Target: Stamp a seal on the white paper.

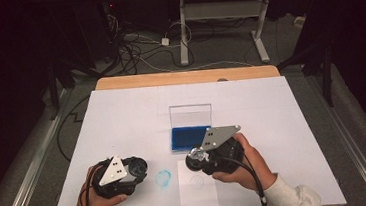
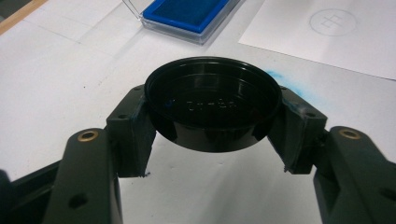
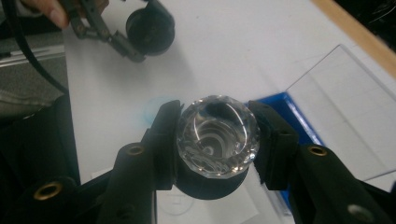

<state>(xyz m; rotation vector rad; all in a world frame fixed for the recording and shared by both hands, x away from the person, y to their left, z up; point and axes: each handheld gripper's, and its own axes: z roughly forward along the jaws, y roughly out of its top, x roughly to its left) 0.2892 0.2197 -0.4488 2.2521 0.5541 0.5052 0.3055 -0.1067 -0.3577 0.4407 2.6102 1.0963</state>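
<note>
My left gripper [image 2: 212,133] is shut on a round black cap [image 2: 212,102], its jaws pressed on the rim from both sides. It sits low at the front left of the white sheet, cap [image 1: 137,167] pointing right. My right gripper [image 3: 217,140] is shut on a stamp with a faceted clear crystal top [image 3: 217,133] and a black body. The stamp [image 1: 196,158] hangs just in front of the blue ink pad [image 1: 190,137], whose clear lid [image 1: 190,115] stands open. In the right gripper view the cap [image 3: 152,30] appears at the top left.
A small paper slip [image 1: 197,184] with a drawn circle [image 2: 332,22] lies under the right gripper. A blue ink smudge [image 1: 164,179] marks the white sheet [image 1: 122,123] between the grippers. The wooden table edge [image 1: 184,77] runs along the back.
</note>
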